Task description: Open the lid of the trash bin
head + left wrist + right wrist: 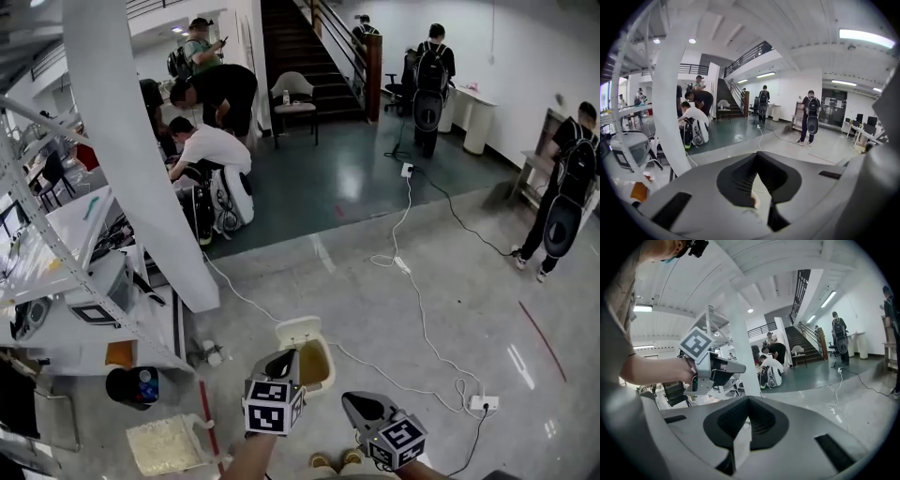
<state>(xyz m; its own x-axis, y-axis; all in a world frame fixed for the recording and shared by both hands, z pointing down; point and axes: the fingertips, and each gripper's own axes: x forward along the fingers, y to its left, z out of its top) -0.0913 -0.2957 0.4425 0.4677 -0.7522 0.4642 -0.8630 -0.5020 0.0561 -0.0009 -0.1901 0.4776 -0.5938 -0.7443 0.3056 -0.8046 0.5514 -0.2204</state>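
Head view is showing the left hand-held gripper (281,361) hovering over the near edge of the bin (302,330). The bin is standing on the floor (469,309) just ahead of both tools, and its yellowish inside is showing beside this gripper's tip. Whether its lid is fully up is hard to make out. The right hand-held gripper (353,402) is hanging just right of the bin, apart from it, with a power strip (483,404) lying further to its right.

Left gripper view is showing jaws meeting at the tips and gripping nothing, with only a thin slit of floor showing between them.

Right gripper view is showing the same: jaws closed tip to tip and empty. The left gripper and the hand (682,373) holding it are sitting off to its left.
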